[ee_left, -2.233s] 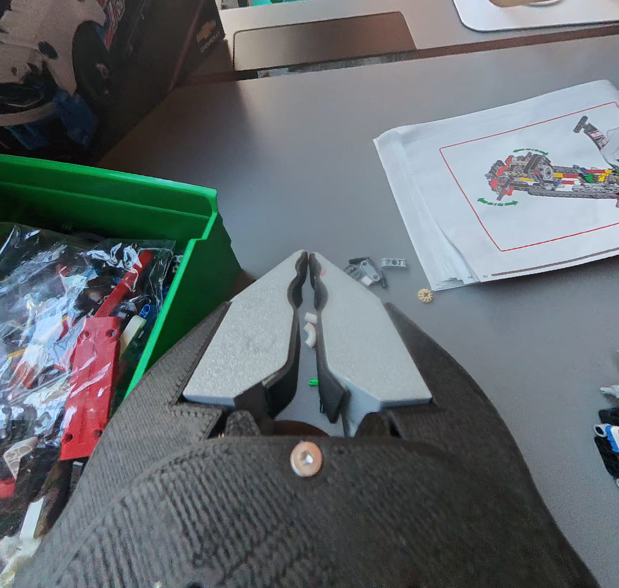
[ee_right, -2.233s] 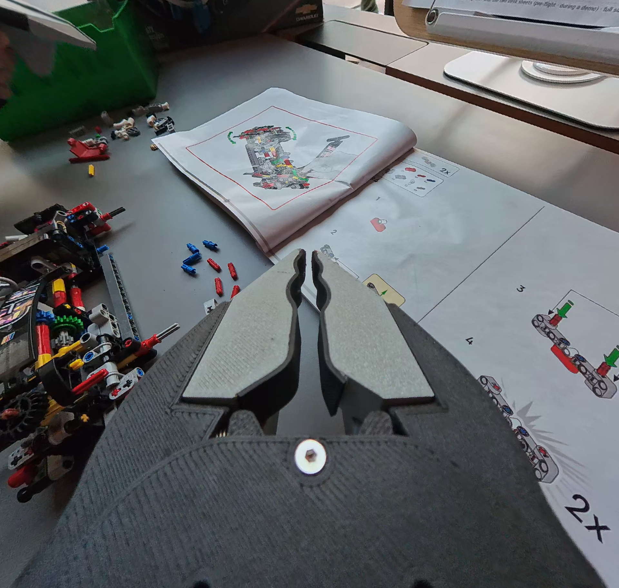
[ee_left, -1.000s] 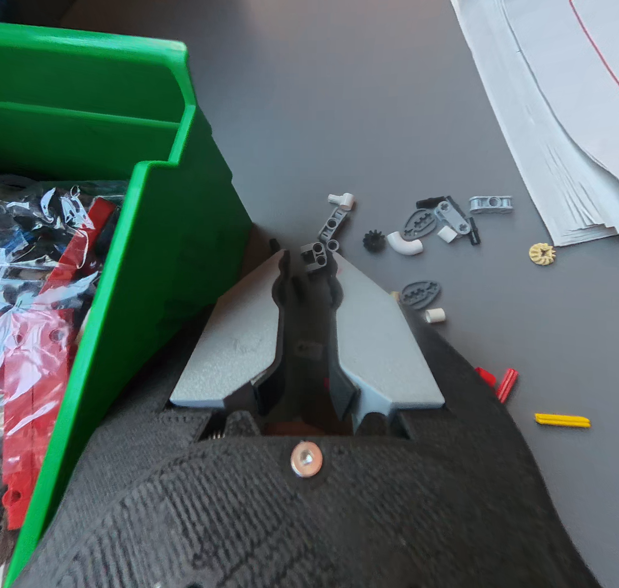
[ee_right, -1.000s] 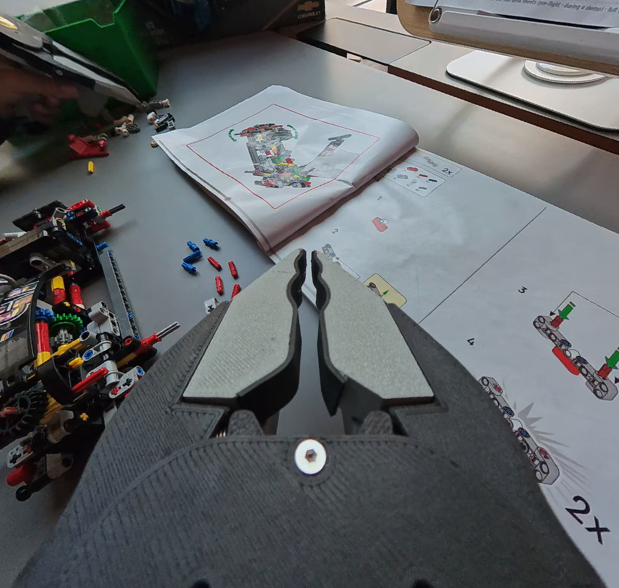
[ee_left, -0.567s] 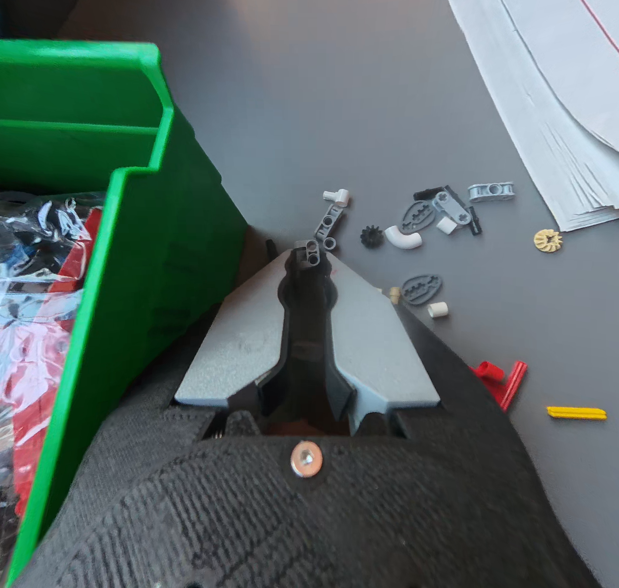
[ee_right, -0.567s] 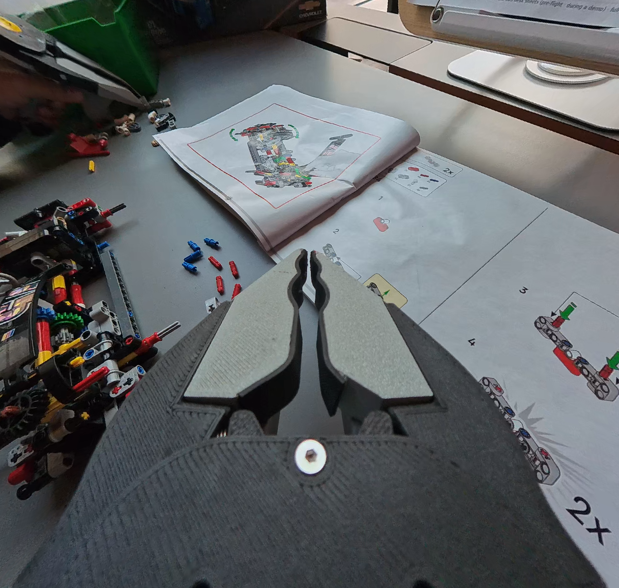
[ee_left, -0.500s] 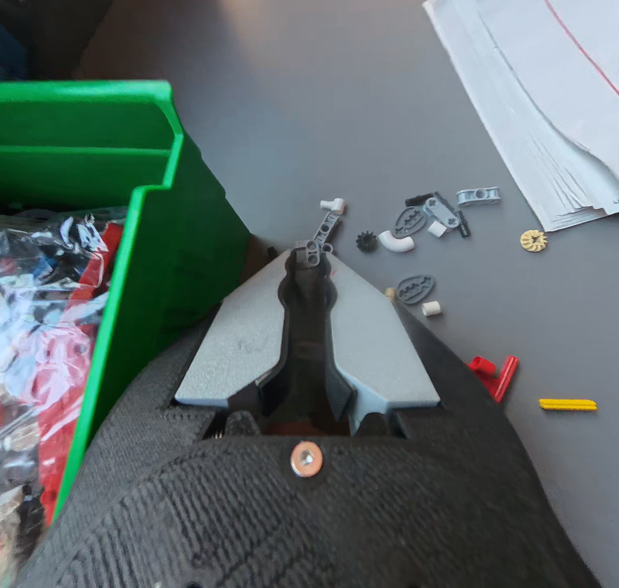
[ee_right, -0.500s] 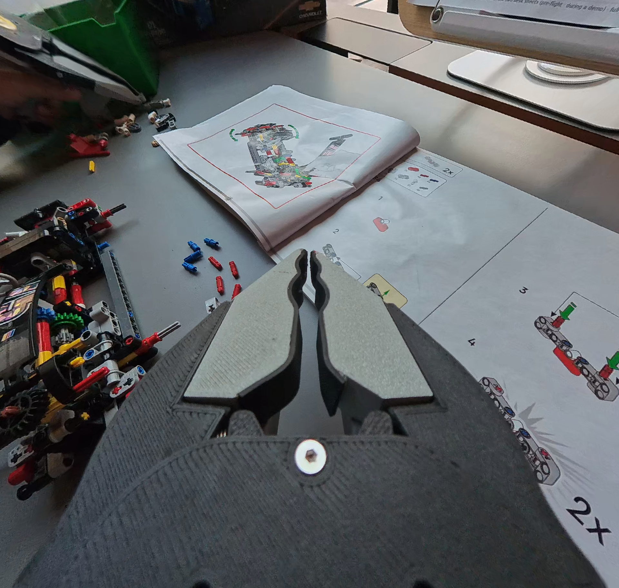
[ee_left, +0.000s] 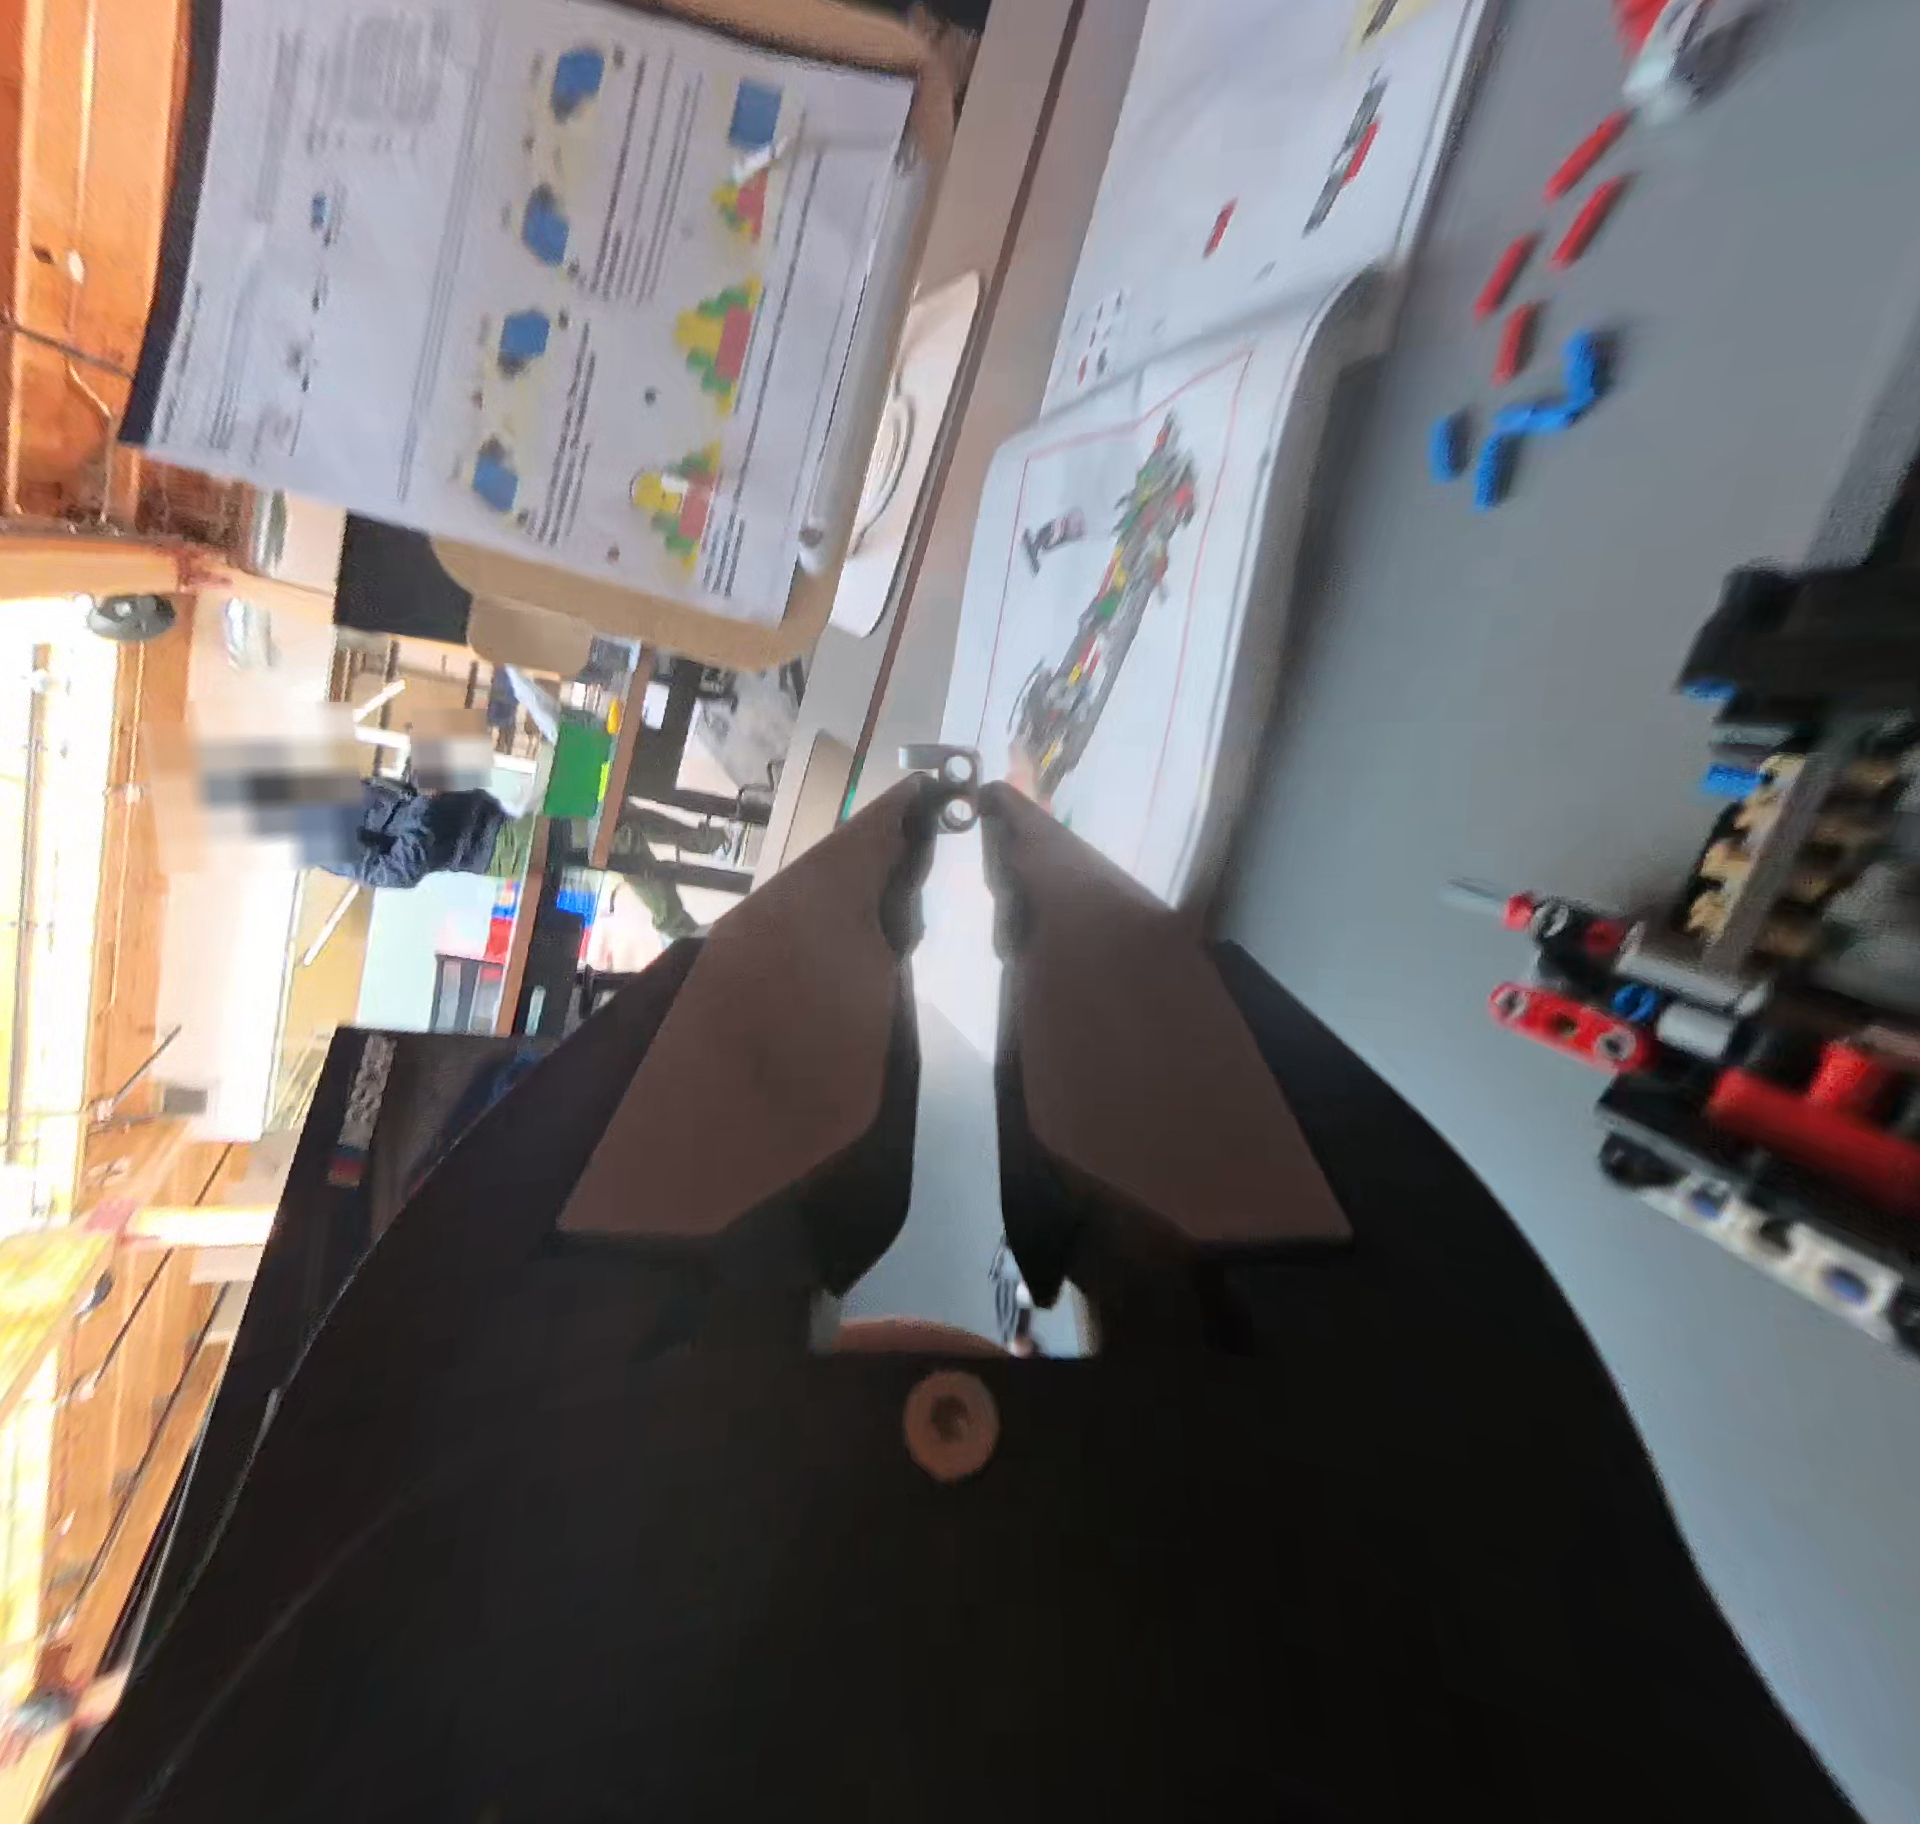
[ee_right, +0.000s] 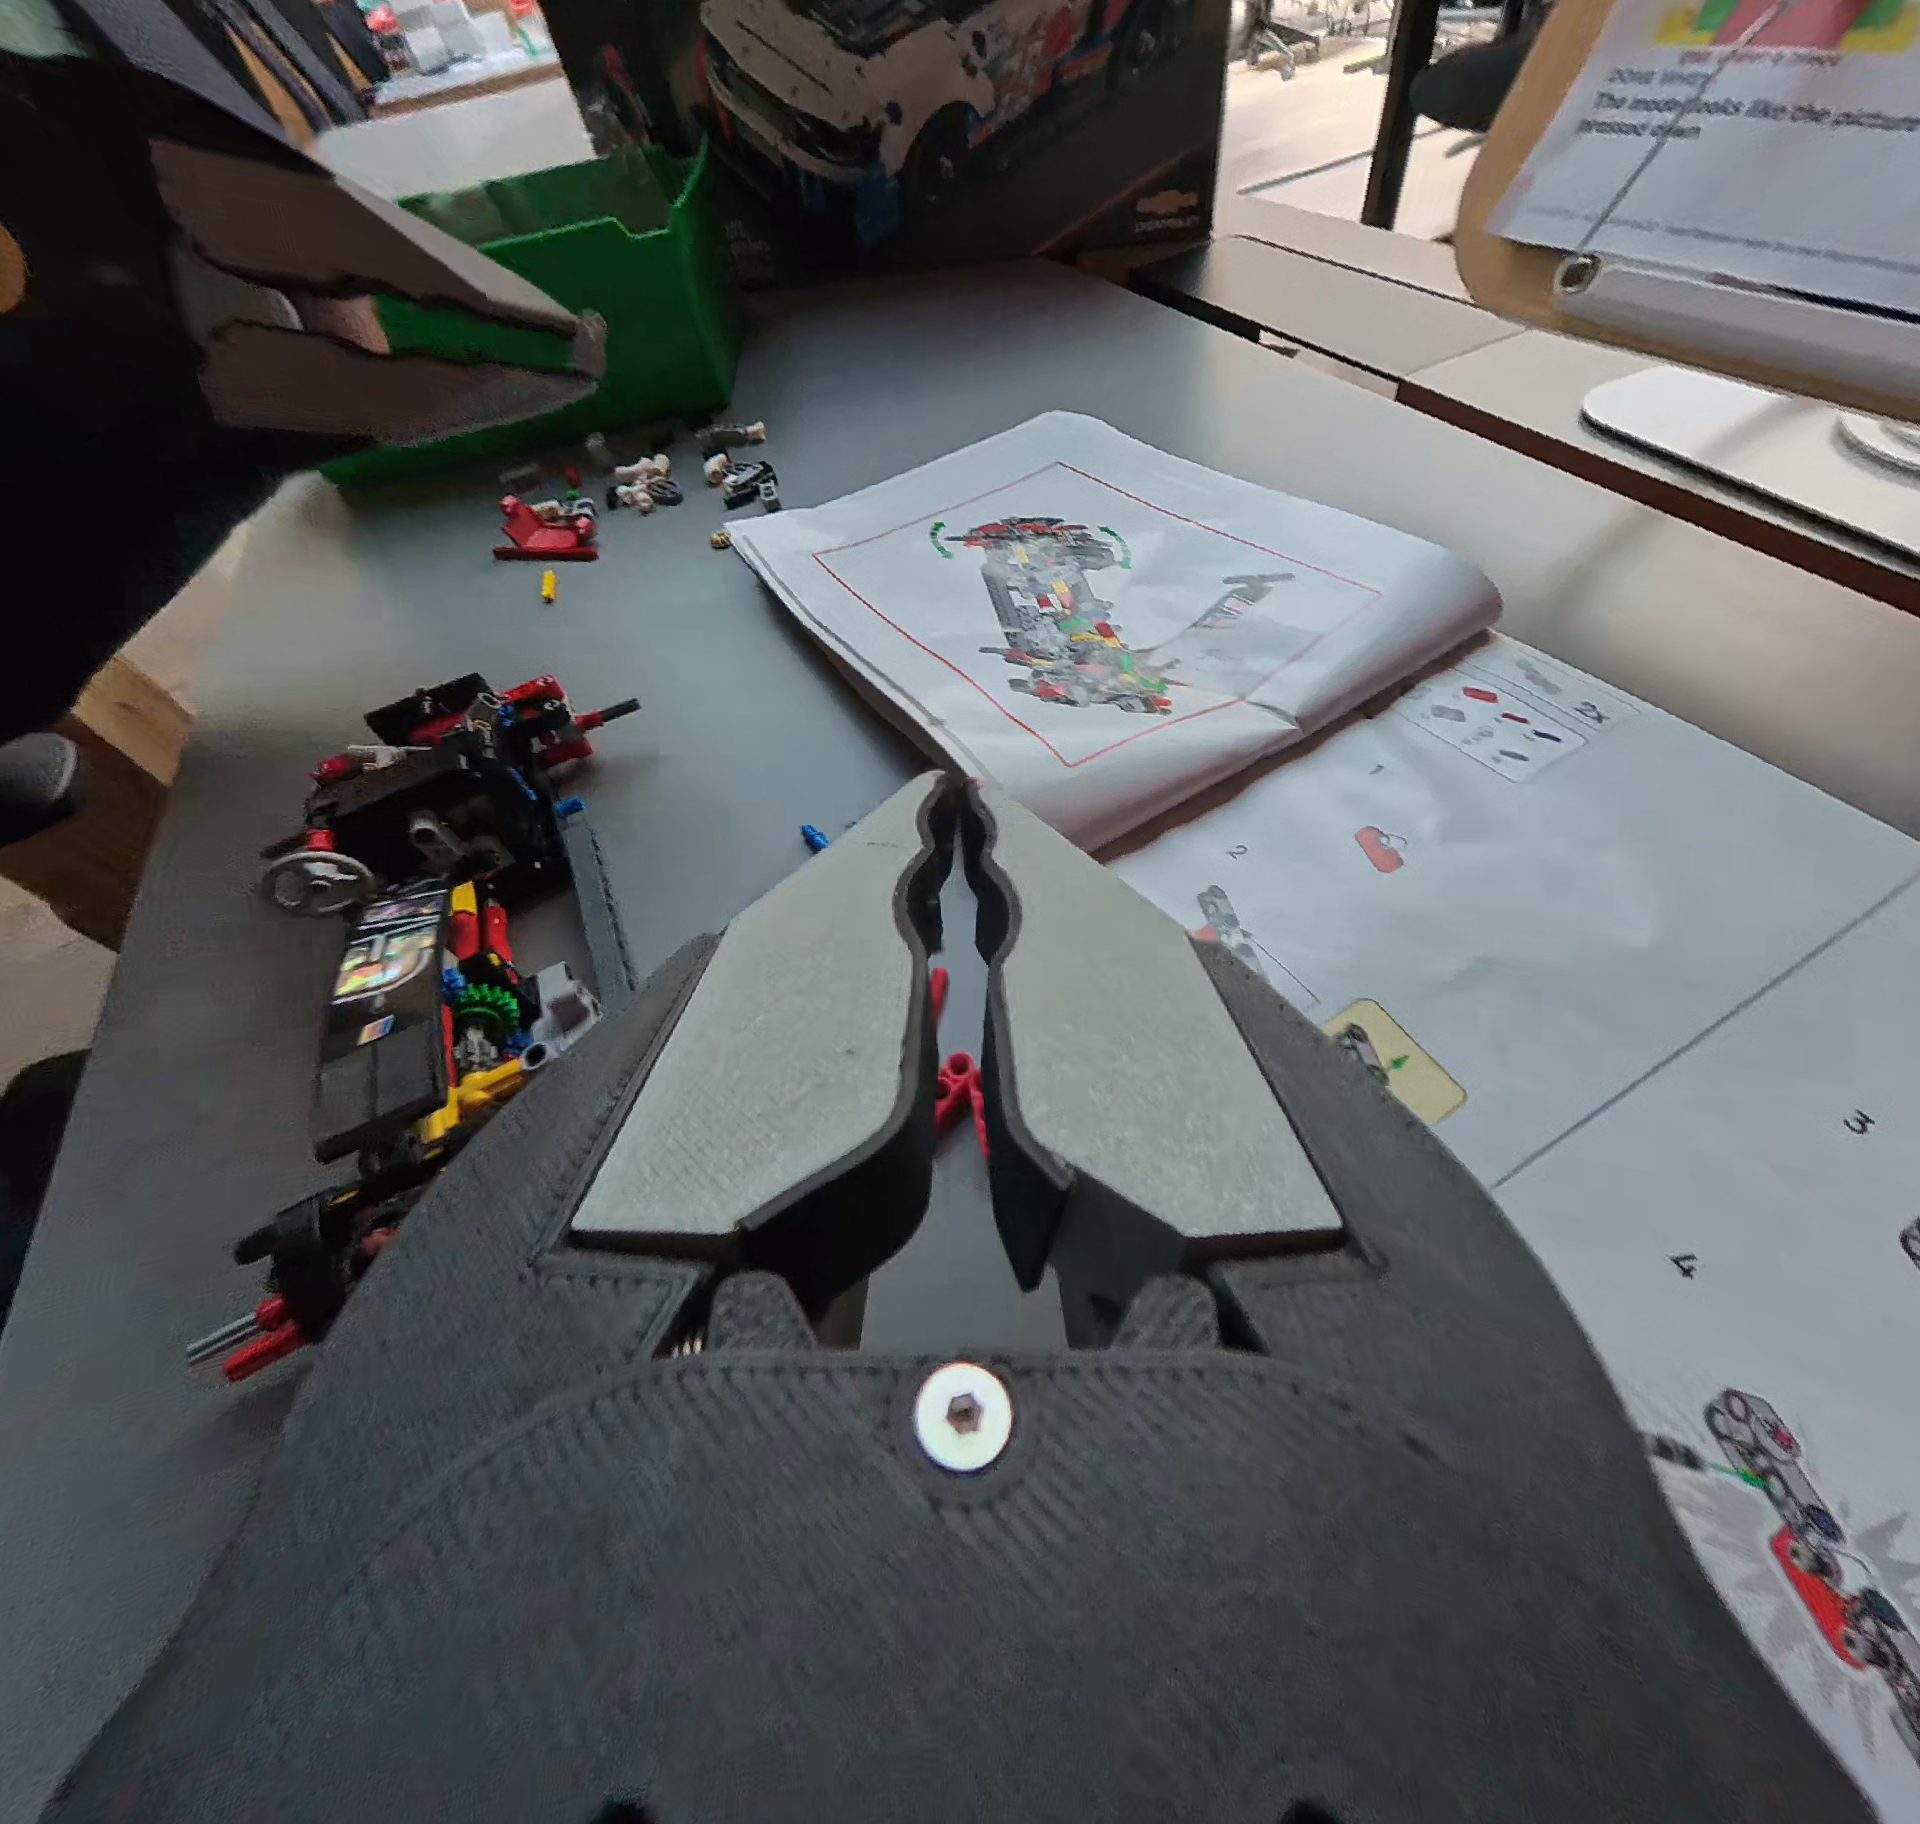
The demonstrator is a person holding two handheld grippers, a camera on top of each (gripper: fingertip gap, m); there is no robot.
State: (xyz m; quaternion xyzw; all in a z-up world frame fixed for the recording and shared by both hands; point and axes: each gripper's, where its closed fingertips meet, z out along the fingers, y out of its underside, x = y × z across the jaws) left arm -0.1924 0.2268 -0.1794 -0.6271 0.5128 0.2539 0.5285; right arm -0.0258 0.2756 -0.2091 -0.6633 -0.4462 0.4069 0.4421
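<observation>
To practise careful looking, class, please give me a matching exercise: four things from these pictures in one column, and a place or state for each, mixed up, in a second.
Things
1. left gripper
2. right gripper
3. green bin
4. red pieces

Places or states
A. on the table under the shut fingers
B. pinching a small grey piece
C. shut, nothing held
D. in front of the car box

Pairs: 1-B, 2-C, 3-D, 4-A

The right gripper (ee_right: pixel 958 806), tips together, hovers over red pins (ee_right: pixel 951 1083) beside an open instruction booklet (ee_right: pixel 1122 621).
</observation>
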